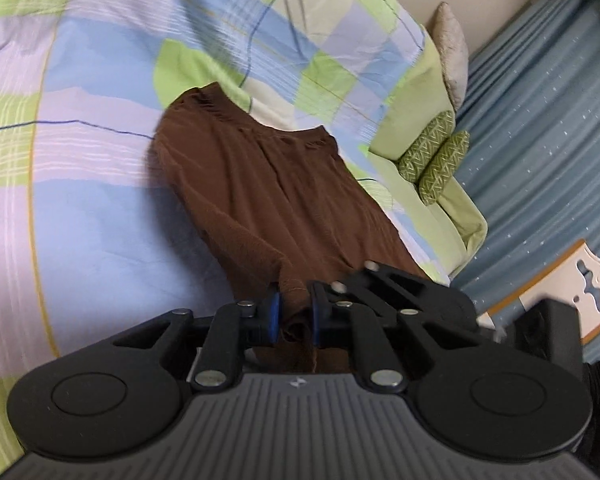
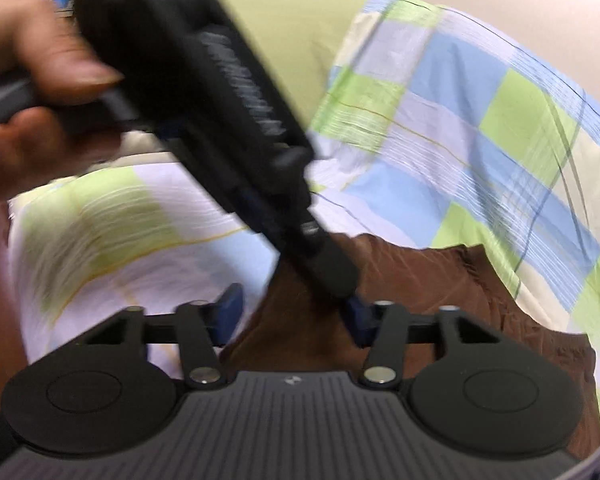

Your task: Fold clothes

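Observation:
A brown garment lies spread on a checked green, blue and lilac bedsheet. My left gripper is shut on a bunched edge of the brown garment, pinched between its blue pads. In the right wrist view my right gripper is open, its blue pads wide apart over the brown garment. The left gripper's black body crosses this view diagonally, held by a hand, with its tip just ahead of the right gripper's fingers.
Green patterned cushions and a grey pillow lie at the bed's far edge. A blue curtain hangs to the right, with a white and wood chair back before it. The bedsheet rises behind the garment.

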A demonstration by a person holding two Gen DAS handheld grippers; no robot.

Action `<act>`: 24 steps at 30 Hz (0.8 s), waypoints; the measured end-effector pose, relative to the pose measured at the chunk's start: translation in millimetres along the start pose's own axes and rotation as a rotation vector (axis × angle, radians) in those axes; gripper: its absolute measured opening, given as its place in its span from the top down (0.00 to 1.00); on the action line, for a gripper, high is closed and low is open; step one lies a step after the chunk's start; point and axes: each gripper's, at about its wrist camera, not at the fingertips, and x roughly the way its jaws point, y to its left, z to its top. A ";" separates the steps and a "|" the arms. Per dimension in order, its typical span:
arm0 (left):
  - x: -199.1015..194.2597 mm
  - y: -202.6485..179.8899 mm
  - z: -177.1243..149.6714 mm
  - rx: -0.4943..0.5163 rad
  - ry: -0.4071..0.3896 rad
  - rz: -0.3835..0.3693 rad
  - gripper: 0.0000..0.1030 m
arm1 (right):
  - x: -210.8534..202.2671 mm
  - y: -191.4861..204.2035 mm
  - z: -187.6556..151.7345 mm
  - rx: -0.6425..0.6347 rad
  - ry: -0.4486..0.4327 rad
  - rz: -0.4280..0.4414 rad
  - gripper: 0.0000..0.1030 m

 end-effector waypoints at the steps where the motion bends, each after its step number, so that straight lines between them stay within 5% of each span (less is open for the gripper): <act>1: -1.2 -0.8 1.7 0.017 -0.003 0.007 0.68 | -0.5 -5.6 -0.8 0.020 -0.001 0.002 0.85; 3: -3.7 -2.3 5.2 0.052 -0.009 0.020 0.43 | -2.9 -20.6 -2.9 0.071 -0.002 0.004 0.94; 6: -7.2 -4.8 10.5 0.106 -0.018 0.043 0.38 | -11.5 -47.3 -9.8 0.179 -0.021 0.007 0.99; 11: 44.9 -30.3 26.0 0.646 0.099 0.469 0.38 | -37.1 -109.2 -34.5 0.447 -0.054 0.032 0.99; 16: 108.3 -33.2 40.4 1.064 0.136 0.538 0.38 | -65.9 -155.9 -62.8 0.604 -0.085 0.028 0.99; 20: 141.9 -35.0 53.5 1.378 0.090 0.463 0.38 | -76.1 -173.5 -75.7 0.653 -0.102 0.035 0.99; 24: 171.9 -29.9 70.0 1.631 0.222 0.402 0.51 | -77.9 -175.8 -84.2 0.637 -0.106 0.056 0.99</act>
